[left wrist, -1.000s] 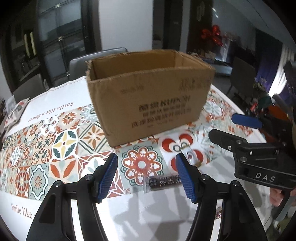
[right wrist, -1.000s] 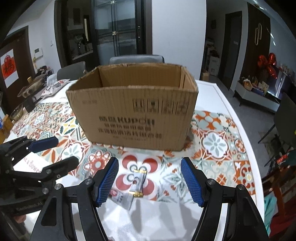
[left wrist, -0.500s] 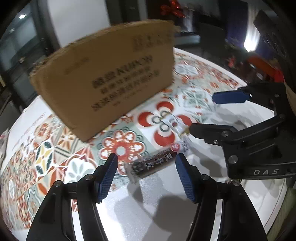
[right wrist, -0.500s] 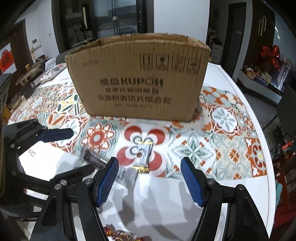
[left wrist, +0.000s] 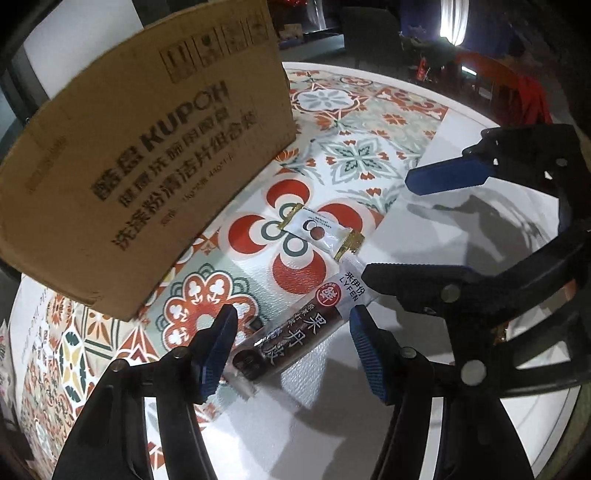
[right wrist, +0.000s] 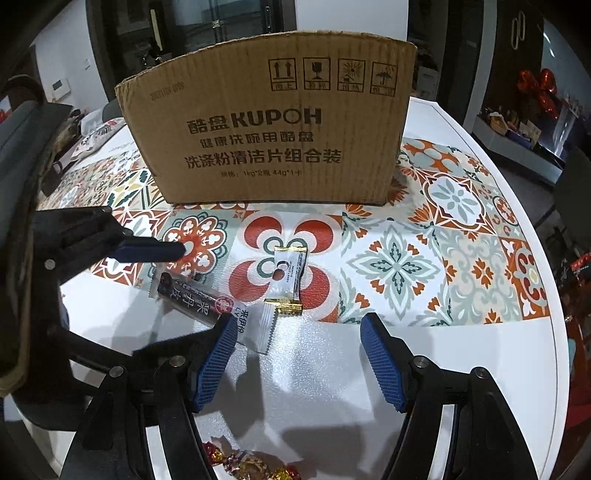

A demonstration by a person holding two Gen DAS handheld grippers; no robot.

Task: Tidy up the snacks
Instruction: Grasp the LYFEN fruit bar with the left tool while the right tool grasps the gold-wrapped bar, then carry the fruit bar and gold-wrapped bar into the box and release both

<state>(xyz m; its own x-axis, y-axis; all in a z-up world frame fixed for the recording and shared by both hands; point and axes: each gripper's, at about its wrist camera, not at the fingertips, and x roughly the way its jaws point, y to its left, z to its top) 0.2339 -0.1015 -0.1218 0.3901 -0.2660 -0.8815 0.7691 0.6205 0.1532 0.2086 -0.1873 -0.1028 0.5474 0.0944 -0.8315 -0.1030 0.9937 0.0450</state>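
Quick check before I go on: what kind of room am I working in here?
Most likely a home dining room: a round table under a tile-patterned cloth, a dining chair behind the cardboard box, and glass-fronted doors at the back wall.

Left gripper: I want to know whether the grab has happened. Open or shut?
Open. The left gripper straddles the dark snack bar, both fingers clear of its wrapper.

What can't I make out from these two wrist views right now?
- Cardboard box interior: both views sit below its rim, so its contents are hidden.
- Foil candies: cut off by the right wrist view's bottom edge.
- Dark snack bar far end: right gripper finger covers it.
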